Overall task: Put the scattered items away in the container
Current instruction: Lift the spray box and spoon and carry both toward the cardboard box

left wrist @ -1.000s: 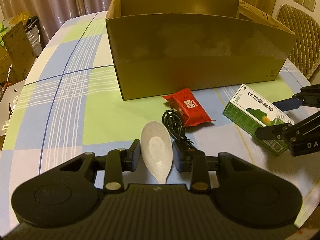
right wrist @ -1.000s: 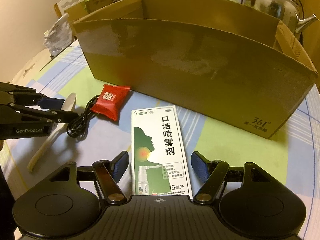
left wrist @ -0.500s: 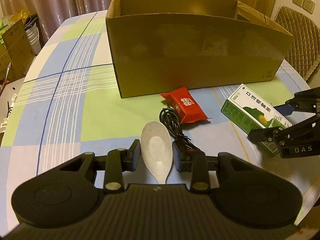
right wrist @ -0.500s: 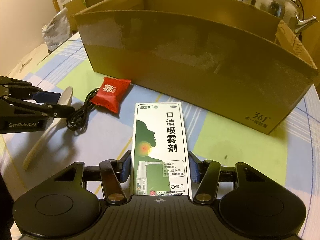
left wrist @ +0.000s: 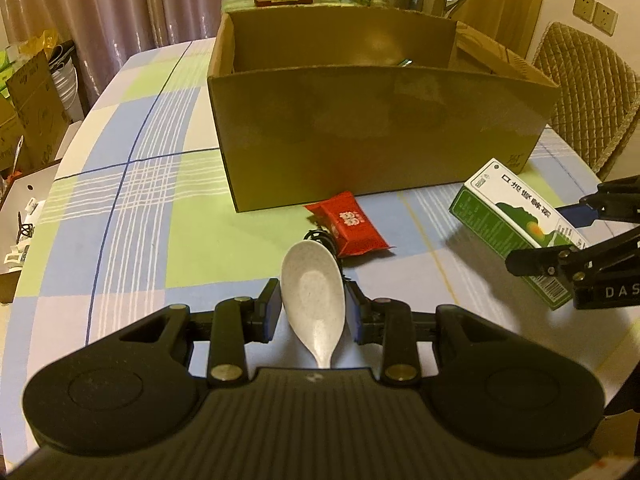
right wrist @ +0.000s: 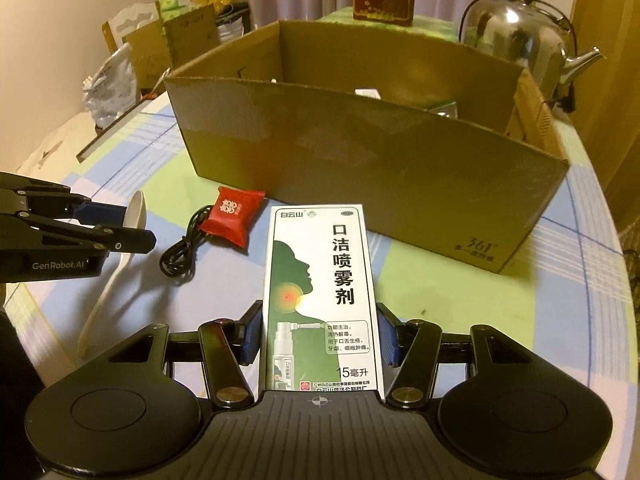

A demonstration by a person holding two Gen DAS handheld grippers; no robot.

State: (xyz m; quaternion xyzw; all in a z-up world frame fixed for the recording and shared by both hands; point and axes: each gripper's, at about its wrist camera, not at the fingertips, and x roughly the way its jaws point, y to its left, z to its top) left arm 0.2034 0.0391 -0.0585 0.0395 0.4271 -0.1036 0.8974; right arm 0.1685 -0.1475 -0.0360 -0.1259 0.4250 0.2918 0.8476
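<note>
I'm gripping the white spoon [left wrist: 313,300] by its bowl in the left claw [left wrist: 313,312], low centre of frame, and it could be slipping on that curved surface. The right claw [right wrist: 319,338] is clamping the green spray box [right wrist: 320,292]; its long end could be clipping the cardboard box [right wrist: 372,168] rim. The red packet [left wrist: 349,227] and black cable [right wrist: 182,252] are waiting on the table [left wrist: 120,200].

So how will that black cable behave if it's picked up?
The cable lies in a loose coil, so it is probably floppy and would uncoil and dangle. It looks thin, so likely light. One end sits under the red packet, which may drag along.
</note>
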